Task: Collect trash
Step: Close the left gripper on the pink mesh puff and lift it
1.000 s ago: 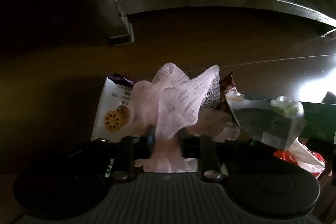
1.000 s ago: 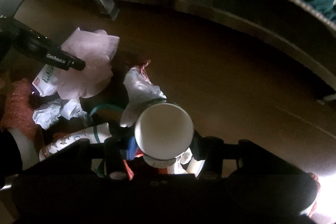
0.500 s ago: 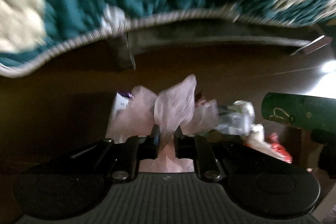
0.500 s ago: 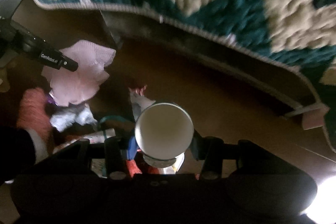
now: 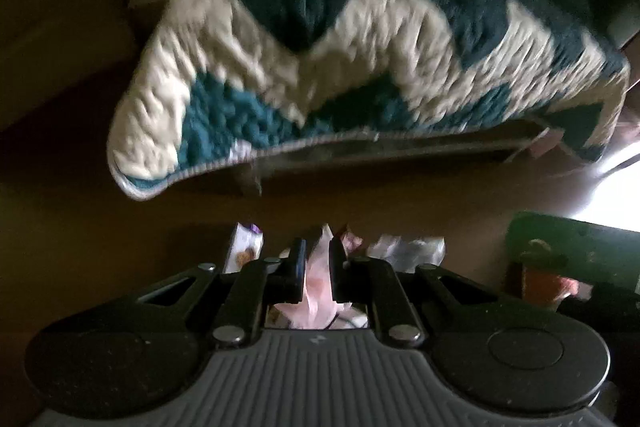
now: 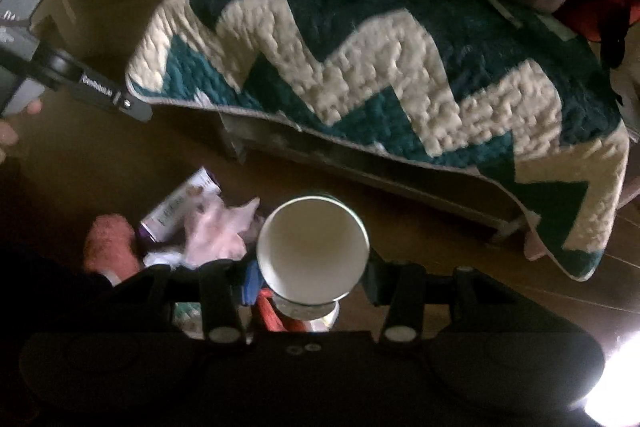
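While its mouth faces the camera and shows a bare white inside, the paper cup (image 6: 313,247) sits clamped in the right claw (image 6: 314,267). Pink mesh wrap (image 5: 316,283) is pinched in the left claw (image 5: 317,259), above blurred litter (image 5: 406,251) on the floor (image 5: 120,247).

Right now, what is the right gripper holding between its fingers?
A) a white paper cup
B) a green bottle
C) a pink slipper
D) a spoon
A: in the right wrist view the right gripper has a finger on each side of the white paper cup, whose round open mouth faces the camera, held up above the trash on the brown floor.
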